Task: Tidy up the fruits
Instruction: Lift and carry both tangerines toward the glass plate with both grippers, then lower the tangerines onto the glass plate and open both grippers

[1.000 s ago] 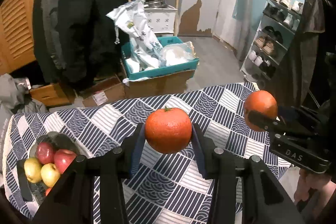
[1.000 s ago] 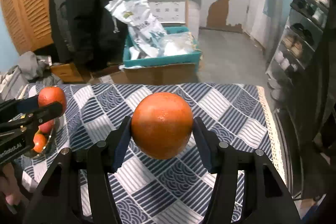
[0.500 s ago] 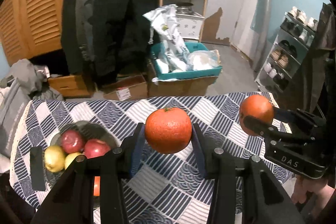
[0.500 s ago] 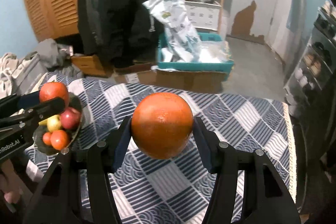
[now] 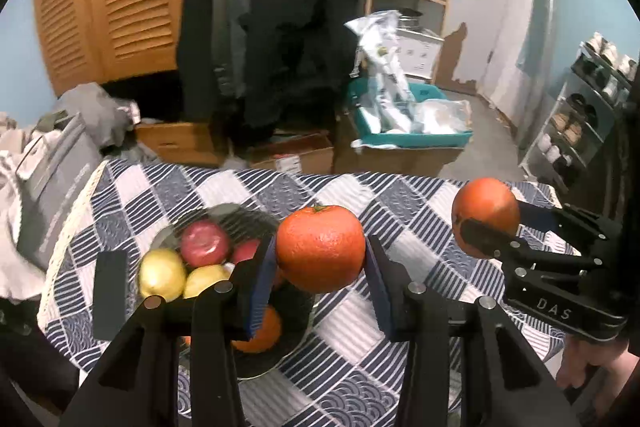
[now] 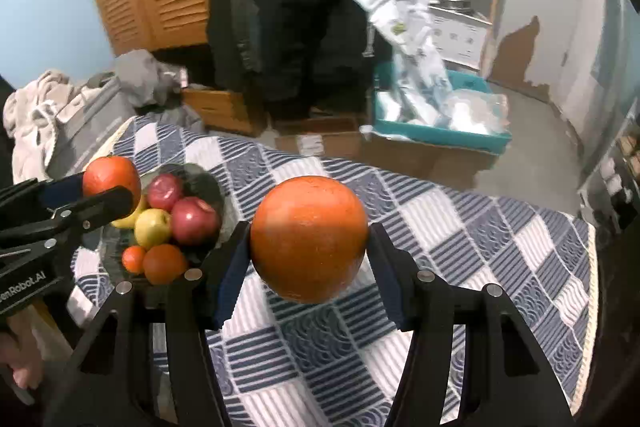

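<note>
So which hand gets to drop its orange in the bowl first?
Probably the left. The left gripper holds its orange beside the bowl, while the right gripper and its orange hang over the tablecloth.

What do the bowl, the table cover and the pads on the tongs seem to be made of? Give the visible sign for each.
Bowl: probably dark, smoky glass; the checks show faintly through its glossy wall.
Cover: woven cloth, matte, with a printed check and a pale hem at its edge.
Pads: likely blue foam or rubber, matte, on black plastic fingers.
</note>
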Available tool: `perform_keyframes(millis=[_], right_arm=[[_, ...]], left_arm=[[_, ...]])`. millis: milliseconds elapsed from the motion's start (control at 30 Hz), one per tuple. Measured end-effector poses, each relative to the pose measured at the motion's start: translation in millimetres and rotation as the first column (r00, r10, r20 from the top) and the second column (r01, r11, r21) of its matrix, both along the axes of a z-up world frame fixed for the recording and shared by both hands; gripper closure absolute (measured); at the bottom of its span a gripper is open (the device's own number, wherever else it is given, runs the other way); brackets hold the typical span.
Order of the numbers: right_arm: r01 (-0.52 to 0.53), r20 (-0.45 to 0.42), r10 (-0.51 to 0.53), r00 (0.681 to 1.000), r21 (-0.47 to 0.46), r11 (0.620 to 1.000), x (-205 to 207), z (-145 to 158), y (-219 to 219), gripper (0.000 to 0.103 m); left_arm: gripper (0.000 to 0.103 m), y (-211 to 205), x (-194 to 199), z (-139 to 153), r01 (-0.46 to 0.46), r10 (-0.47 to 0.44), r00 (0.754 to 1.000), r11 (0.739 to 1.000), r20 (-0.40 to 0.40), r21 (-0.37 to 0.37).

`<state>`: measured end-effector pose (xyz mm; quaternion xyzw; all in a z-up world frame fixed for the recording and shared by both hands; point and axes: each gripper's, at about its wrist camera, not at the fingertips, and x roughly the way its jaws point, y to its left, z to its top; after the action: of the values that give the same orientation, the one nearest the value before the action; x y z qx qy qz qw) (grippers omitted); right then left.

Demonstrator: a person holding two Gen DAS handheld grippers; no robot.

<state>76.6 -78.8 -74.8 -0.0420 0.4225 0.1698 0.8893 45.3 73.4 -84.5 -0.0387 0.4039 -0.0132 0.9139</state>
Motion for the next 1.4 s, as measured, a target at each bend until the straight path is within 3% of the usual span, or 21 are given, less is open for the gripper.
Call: perform_keyframes(millis=[433, 900, 1400], right_arm=[[-0.108, -0.066, 0.11, 0.992, 0.035, 0.994, 9, -23, 63, 0.045], [-0.169, -0.176, 0.173, 0.969, 0.038, 0.985, 23, -68, 114, 0.045], [-0.199, -0.262, 0.197, 0.945, 0.021, 0.98, 30, -103, 142, 0.045]], left_arm=[[0.059, 64, -9, -26, -0.128, 0.128, 0.99, 0.992, -0.052, -0.007], [0.059, 120, -7, -76, -0.256, 0.244, 0.955, 0.965, -0.169, -0.055], [0.058, 136, -5, -99, -0.294, 0.279, 0.929, 0.956, -0.241, -0.025]])
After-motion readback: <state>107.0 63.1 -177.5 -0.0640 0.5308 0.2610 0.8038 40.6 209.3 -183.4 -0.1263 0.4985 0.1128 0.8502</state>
